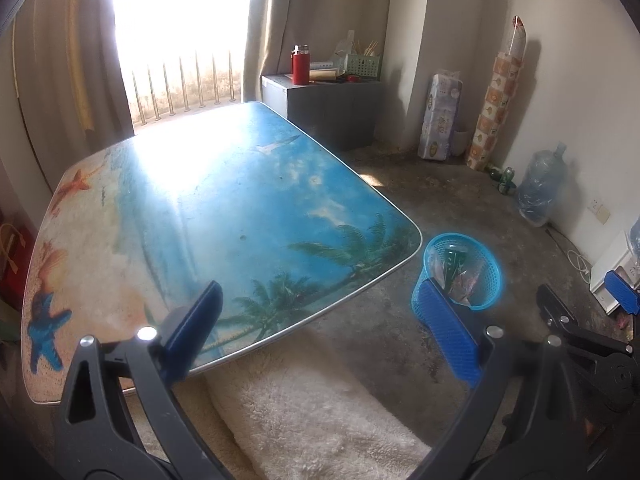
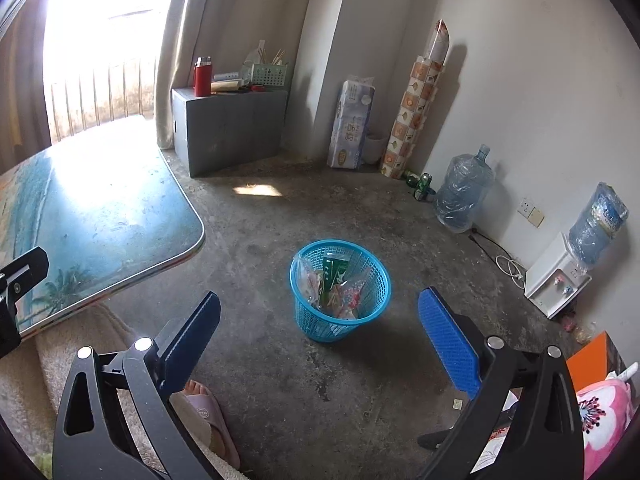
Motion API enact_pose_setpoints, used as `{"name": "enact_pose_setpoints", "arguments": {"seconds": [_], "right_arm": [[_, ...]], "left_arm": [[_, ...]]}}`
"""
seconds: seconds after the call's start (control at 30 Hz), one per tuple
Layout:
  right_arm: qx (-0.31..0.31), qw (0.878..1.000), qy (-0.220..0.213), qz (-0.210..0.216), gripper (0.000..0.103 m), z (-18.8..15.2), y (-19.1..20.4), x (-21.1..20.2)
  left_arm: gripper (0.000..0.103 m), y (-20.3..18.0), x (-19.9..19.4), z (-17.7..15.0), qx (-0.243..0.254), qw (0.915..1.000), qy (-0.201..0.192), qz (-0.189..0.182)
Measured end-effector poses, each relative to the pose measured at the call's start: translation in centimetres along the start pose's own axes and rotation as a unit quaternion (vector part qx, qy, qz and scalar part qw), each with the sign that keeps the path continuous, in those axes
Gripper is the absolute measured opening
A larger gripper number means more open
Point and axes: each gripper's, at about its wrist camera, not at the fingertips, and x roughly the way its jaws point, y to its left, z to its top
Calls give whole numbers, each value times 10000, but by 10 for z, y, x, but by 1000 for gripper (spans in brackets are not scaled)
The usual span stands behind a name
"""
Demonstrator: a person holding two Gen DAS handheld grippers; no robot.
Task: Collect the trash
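1. Bare concrete floor (image 2: pixel 304 380) runs between a beach-print table (image 1: pixel 224 216) and a white wall.
2. Wrappers (image 2: pixel 334 288) lie inside the blue basket (image 2: pixel 340 320), which stands on the floor just off the table's near right corner.
3. Left gripper (image 1: pixel 324 328) and right gripper (image 2: pixel 320 328) hang with jaws spread wide, holding nothing.
4. No trash shows on the table, so collecting looks finished; the next move calls for checking the floor for strays.

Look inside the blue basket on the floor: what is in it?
The blue basket holds a green wrapper and several clear and colourful plastic wrappers. Whatever lies beneath them at the bottom is covered and cannot be seen.
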Motion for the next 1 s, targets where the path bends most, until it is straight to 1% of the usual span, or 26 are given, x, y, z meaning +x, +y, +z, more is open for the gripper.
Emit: {"name": "enact_pose_setpoints", "arguments": {"seconds": [0.07, 0.17, 0.33, 0.4, 0.53, 0.8, 1.0], "right_arm": [[149, 9998, 105, 39, 97, -1, -4, 0], [392, 9991, 129, 29, 97, -2, -10, -1], [662, 9977, 125, -39, 97, -1, -16, 0], [745, 9971, 166, -12, 97, -1, -15, 2], [765, 9967, 268, 3, 97, -3, -13, 4], [789, 9959, 429, -102, 97, -10, -18, 9], [956, 9937, 566, -168, 97, -17, -31, 12]], "left_arm": [[95, 0, 3, -1, -57, 9999, 91, -110], [95, 2, 6, -4, -144, 9997, 174, -77], [95, 7, 3, -10, -278, 9992, 163, 230], [95, 8, 3, -12, -327, 9990, 208, 232], [95, 3, 4, -15, -214, 9991, 297, 233], [95, -12, 8, -20, 113, 9983, 541, -169], [95, -25, 9, -23, 346, 9972, 626, -237]]}}
